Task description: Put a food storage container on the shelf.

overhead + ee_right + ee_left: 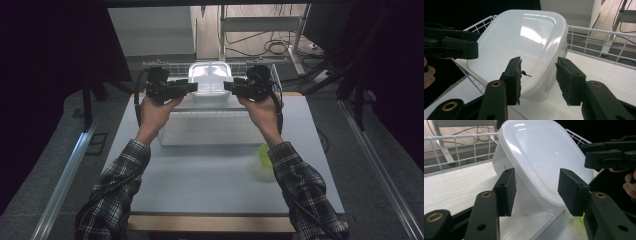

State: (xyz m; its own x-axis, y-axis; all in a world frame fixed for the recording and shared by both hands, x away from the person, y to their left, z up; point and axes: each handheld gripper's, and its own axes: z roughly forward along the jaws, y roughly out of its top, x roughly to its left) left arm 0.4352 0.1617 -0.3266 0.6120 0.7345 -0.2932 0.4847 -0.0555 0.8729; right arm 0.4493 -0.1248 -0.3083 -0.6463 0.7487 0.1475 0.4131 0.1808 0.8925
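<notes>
Plaid sleeves [117, 172] come up from the bottom of the high view, both hands up at top center by the white container [210, 80], which sits tipped in the wire rack [165, 65]. Looks like the letting-go step imo: left gripper [192, 88] and right gripper [229, 86] sit either side of it, jaws partly open, pads [505, 191] just clear of the lid, nothing gripped. Next move prob backing straight out w/o bumping it. Green cup [263, 155] sits lower right.
</notes>
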